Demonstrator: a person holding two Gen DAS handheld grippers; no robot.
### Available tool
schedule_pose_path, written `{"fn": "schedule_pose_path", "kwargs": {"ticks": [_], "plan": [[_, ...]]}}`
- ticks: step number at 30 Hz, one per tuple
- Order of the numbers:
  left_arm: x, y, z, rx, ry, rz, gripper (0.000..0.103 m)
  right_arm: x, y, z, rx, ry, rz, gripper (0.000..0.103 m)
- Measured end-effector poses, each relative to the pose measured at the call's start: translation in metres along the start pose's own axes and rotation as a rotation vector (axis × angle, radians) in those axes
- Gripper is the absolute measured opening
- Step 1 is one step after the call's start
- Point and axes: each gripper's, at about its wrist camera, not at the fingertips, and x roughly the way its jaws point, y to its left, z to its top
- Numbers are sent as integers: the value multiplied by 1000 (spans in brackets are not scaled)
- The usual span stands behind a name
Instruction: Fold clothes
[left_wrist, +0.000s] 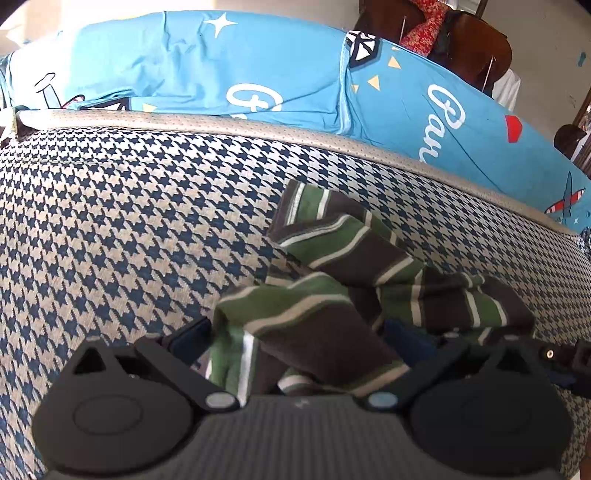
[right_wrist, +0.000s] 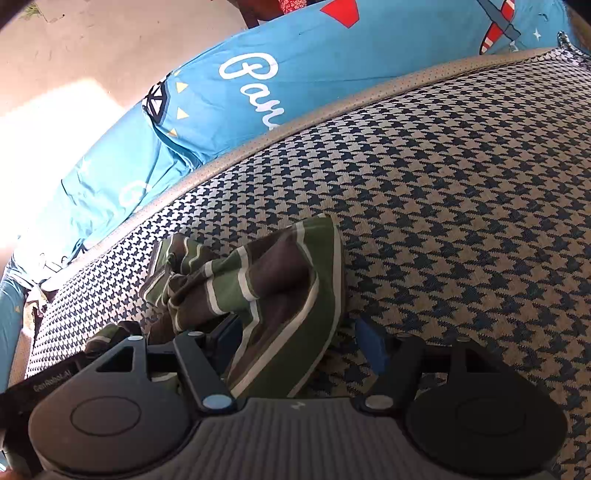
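We are holding both tools wide, left tool (left_wrist: 295, 332) and right tool (right_wrist: 299, 339), with the crumpled green-and-brown striped garment (right_wrist: 258, 288) lying slack between their pads, risking closing on bunched layers.

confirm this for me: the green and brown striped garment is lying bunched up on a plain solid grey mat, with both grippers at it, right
Not quite. The mat is not plain grey: it has a navy and beige houndstooth pattern, clear in the right wrist view. The rest holds: the striped garment lies bunched on it, with the left gripper and right gripper at it.
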Motion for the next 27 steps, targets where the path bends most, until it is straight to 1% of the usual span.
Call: {"fn": "schedule_pose_path", "kwargs": {"ticks": [6,18,22,27], "plan": [[-7,9,7,-36,-32,35,103,2,0,-2,0,6,5,68],[-6,14,9,-38,-16,77,103,5,0,-2,-13,22,2,68],[-5,20,7,-38,5,86,103,10,3,-4,-26,39,-11,69],[6,20,-2,-18,87,66,103,21,7,-8,-22,88,7,69]]}}
